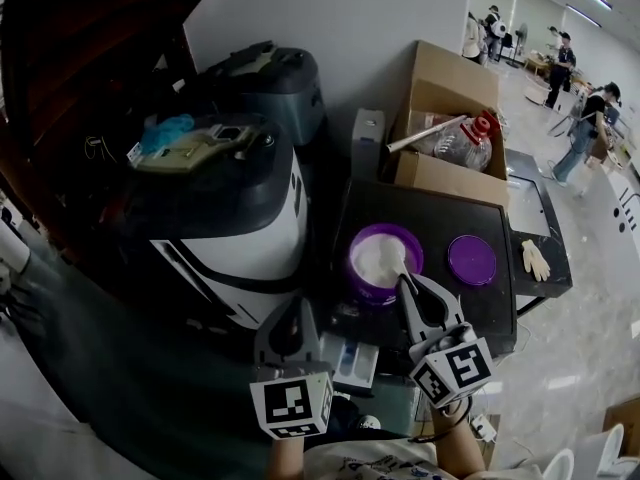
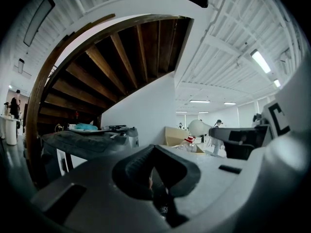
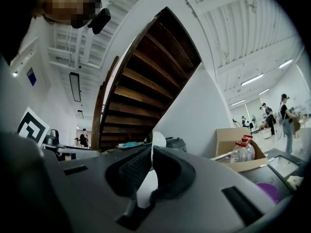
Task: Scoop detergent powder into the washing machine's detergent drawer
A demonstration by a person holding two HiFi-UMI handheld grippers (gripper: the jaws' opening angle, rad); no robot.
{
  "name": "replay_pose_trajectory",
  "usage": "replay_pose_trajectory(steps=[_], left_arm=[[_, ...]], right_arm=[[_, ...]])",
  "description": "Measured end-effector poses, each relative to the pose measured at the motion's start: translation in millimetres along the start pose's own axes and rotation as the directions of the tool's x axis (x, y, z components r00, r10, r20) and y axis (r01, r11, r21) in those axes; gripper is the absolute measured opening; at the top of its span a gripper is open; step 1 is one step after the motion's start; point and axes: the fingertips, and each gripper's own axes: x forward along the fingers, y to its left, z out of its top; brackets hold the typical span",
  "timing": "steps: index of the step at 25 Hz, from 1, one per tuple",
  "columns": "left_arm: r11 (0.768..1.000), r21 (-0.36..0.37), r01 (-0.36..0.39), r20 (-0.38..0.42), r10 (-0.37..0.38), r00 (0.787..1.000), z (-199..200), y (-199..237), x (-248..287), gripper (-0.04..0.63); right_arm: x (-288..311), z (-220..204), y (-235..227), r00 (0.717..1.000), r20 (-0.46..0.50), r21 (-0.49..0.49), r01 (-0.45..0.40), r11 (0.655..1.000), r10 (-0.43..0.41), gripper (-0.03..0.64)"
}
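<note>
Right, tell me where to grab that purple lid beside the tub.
Its near rim, coming down from above at a slant: the purple lid lies flat, a wide low disc, apart from the tub. The left gripper is empty; the right gripper holds the scoop.

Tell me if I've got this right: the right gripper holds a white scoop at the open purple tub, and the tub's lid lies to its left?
Not quite. The head view shows the lid lying to the right of the tub, not the left. The rest is right: the right gripper holds the white scoop at the open purple tub.
</note>
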Motion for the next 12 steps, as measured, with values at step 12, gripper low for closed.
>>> replay_pose_trajectory(steps=[12], left_arm=[[1.0,0.003,-0.002,0.027,0.002,1.0,11.3,6.7,4.1,0.002]], right_arm=[[6.7,6.0,-8.5,0.999,0.017,-0.015,0.047,0.999,-0.046,0.021]])
